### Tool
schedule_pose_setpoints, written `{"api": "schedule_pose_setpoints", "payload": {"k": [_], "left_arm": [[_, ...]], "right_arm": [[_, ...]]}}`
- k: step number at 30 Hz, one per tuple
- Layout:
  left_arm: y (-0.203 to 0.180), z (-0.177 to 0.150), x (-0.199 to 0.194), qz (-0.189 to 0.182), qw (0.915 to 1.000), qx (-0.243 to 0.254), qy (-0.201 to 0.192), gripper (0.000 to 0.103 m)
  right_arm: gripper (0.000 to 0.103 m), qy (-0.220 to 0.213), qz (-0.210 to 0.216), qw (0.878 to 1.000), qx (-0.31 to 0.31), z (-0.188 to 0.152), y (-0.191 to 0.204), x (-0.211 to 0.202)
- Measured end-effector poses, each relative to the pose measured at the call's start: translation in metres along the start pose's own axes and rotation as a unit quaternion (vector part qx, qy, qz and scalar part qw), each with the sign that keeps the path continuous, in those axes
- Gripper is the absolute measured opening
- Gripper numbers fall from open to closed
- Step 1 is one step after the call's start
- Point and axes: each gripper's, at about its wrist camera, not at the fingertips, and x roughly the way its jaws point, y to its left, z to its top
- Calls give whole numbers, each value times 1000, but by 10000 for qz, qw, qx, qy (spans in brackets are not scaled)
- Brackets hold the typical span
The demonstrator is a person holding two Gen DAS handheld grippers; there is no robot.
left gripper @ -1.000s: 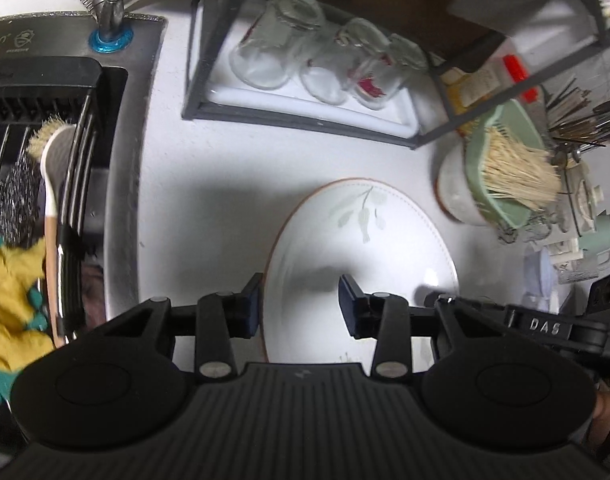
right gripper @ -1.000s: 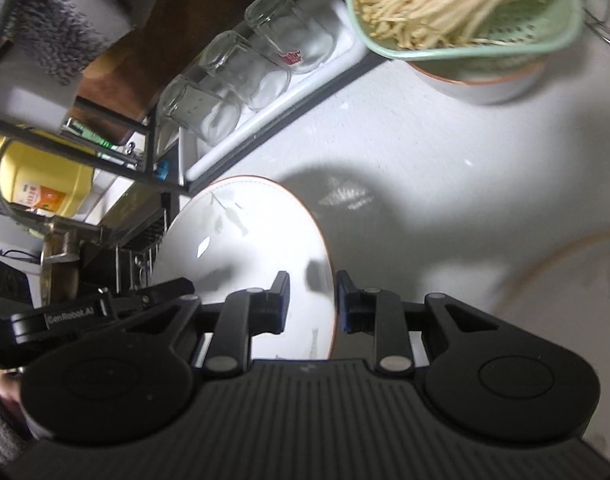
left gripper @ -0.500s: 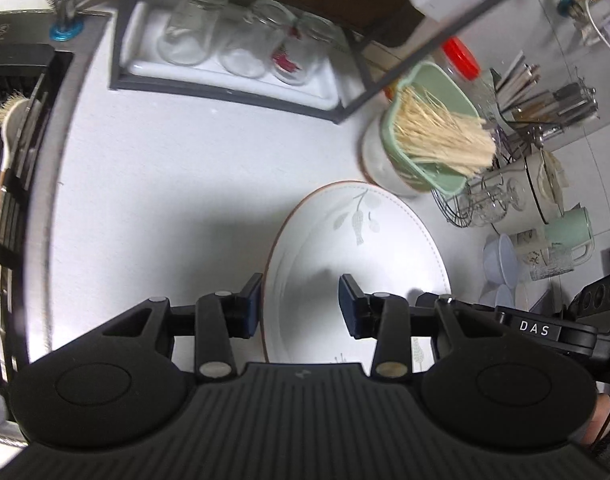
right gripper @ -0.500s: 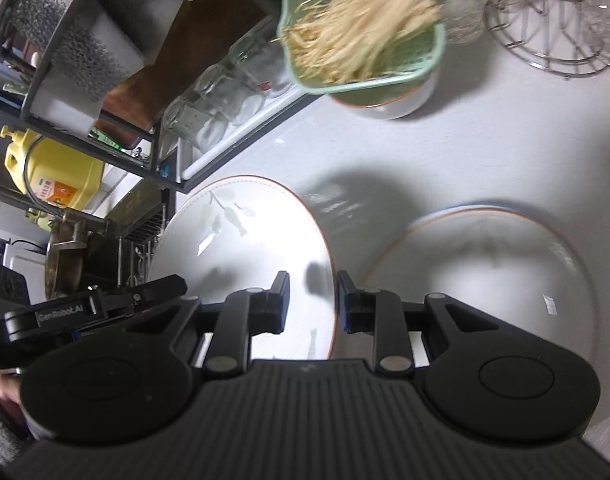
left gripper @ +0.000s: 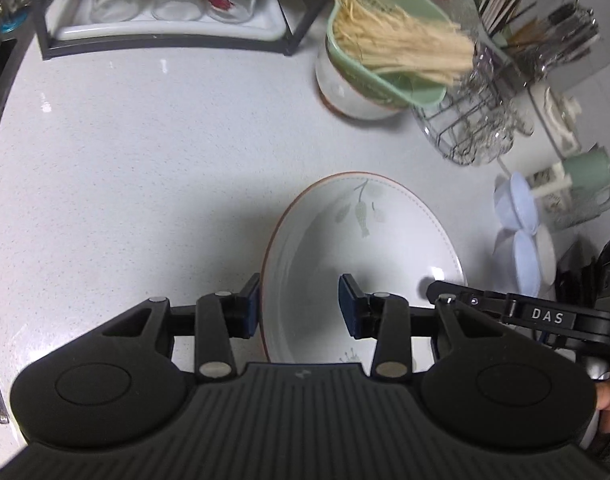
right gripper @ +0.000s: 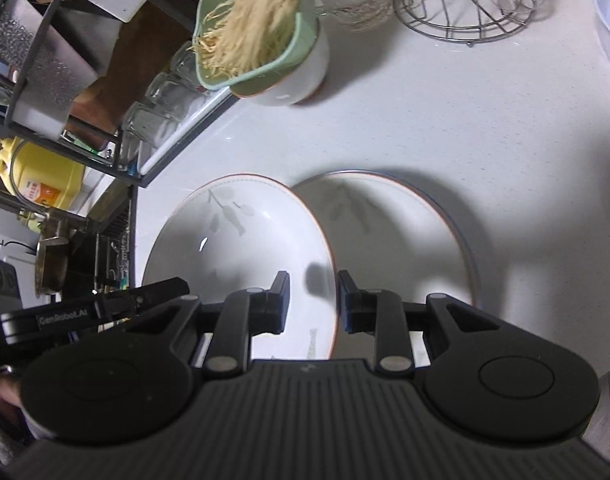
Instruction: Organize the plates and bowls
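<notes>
A white plate with a brown rim and a leaf print (left gripper: 365,240) hangs over the grey counter, carried between both grippers. My left gripper (left gripper: 301,310) is shut on its left rim, one finger outside the rim and one inside the well. On the opposite rim of the same plate (right gripper: 233,248) my right gripper (right gripper: 313,300) is shut, its fingers either side of the edge. A second, matching plate (right gripper: 405,232) lies flat on the counter just right of the held one, partly in shadow. Each gripper's body shows at the edge of the other's view.
A white bowl holding a green colander of pale strands (left gripper: 381,68) stands behind. A black rack with upturned glasses (left gripper: 165,8) is at the back left. A wire glass holder (left gripper: 477,120), cutlery, a green mug (left gripper: 585,176) and pale blue bowls (left gripper: 521,232) crowd the right side.
Both grippers have carried the plate sideways to the right along the counter, away from the sink. The sink has left the view and the second plate has come in beside the held one.
</notes>
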Motion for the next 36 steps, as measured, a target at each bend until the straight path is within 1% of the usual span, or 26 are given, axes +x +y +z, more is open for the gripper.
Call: {"api": "schedule_pose_setpoints", "payload": {"k": [2, 5, 10, 16, 19, 22, 24, 29, 31, 34, 36], "left_arm": [[-6, 2, 4, 105, 9999, 53, 25, 44], [-16, 7, 5, 268, 9993, 243, 69, 44], [-30, 11, 12, 505, 9978, 389, 205, 44], [-49, 9, 16, 698, 9951, 634, 287, 44], [-62, 8, 20, 898, 9918, 866, 281, 44], [-62, 8, 23, 976, 9914, 822, 299, 44], [-62, 8, 24, 996, 9914, 788, 311, 44], [-62, 6, 33, 1179, 9888, 834, 374, 44], [-64, 7, 36, 1264, 9874, 850, 425, 44], [-69, 6, 40, 1352, 9845, 1019, 469, 44], [-70, 6, 41, 1305, 9860, 933, 462, 44]], "right_arm": [[29, -13, 33, 10000, 61, -1, -7, 1], [29, -35, 53, 10000, 8, -2, -11, 4], [29, -59, 106, 9999, -33, 1, -22, 5], [29, -52, -17, 9999, -150, -5, -32, 6], [29, -87, -99, 9997, -186, -8, -37, 8], [29, -104, -62, 9997, -216, -8, -40, 9], [29, -119, -133, 9992, -359, -9, -37, 8], [29, -152, -244, 9978, -595, -12, -33, 7], [29, -198, -276, 9976, -597, -13, -32, 6], [29, -273, -290, 9981, -480, -13, -34, 4], [29, -320, -324, 9979, -456, -13, -35, 2]]}}
